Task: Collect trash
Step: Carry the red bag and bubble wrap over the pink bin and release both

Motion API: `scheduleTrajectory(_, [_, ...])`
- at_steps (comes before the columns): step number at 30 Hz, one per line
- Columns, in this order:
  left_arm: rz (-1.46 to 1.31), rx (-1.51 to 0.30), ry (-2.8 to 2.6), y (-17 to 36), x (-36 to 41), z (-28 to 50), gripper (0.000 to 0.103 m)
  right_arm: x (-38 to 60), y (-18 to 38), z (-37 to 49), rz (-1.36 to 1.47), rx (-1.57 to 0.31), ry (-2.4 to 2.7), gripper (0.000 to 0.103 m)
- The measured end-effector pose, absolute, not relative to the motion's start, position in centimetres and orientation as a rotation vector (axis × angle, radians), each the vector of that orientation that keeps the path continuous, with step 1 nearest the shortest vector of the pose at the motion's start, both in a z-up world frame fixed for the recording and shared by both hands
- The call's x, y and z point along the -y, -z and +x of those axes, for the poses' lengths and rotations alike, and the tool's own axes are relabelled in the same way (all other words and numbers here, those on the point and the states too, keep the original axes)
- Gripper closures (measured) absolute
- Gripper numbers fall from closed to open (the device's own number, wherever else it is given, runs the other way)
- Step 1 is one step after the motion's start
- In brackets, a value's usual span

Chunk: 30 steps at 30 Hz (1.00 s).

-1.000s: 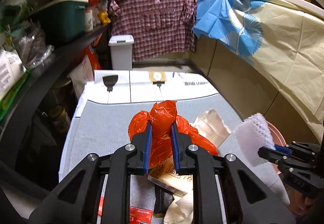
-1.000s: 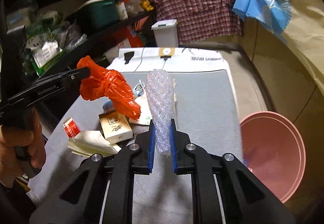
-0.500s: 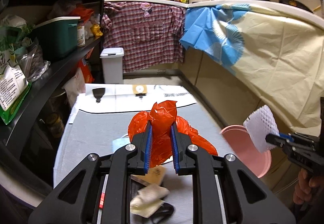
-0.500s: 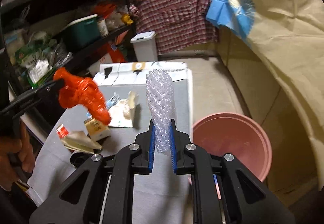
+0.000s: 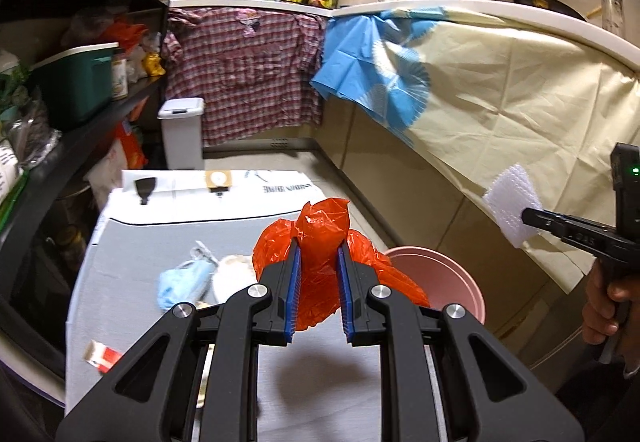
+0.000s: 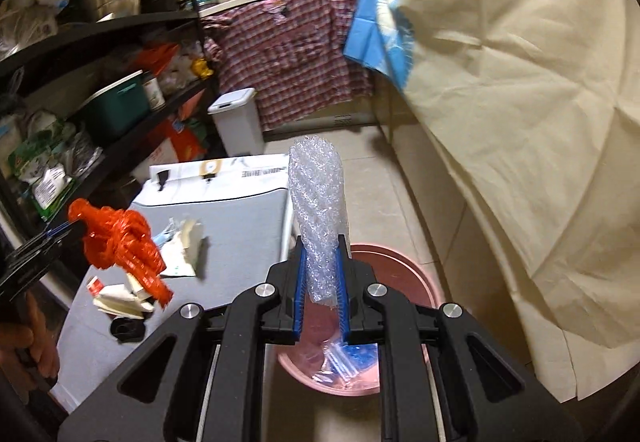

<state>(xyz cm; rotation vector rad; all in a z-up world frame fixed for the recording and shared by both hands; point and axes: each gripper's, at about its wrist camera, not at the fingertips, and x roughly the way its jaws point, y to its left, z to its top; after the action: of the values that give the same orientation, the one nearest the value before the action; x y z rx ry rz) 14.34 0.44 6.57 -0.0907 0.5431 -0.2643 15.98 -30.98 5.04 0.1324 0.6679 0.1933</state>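
Observation:
My left gripper is shut on a crumpled orange plastic bag, held in the air above the grey table; the same bag shows at the left of the right wrist view. My right gripper is shut on a roll of clear bubble wrap, hanging over the pink bucket on the floor beside the table. That bucket holds some blue and clear plastic scraps. The bubble wrap also shows at the right edge of the left wrist view.
On the grey table lie a blue face mask, crumpled paper, a red-and-white packet, a folded wrapper and a black cap. Dark shelves stand left, a white bin behind, a cloth-draped counter right.
Both grippers rose and swung right, away from the trash pile. The bubble wrap went from above the table to above the pink bucket; the orange bag now hangs near the table's right side.

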Motion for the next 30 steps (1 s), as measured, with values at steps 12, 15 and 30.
scheduleTrajectory(12, [-0.061, -0.579, 0.347, -4.3, 8.2, 17.2, 0.086, 34.5, -1.4, 18.3, 0.247, -0.711, -0.139, 0.089])
scheduleTrajectory(15, [-0.034, -0.587, 0.367, -3.3, 10.2, 18.1, 0.086, 35.0, -0.9, 19.0, 0.25, -0.714, -0.136, 0.089])
scheduleTrajectory(30, [0.003, -0.681, 0.428, 1.3, 15.6, 21.9, 0.086, 35.7, 1.1, 21.5, 0.266, -0.756, -0.136, 0.089])
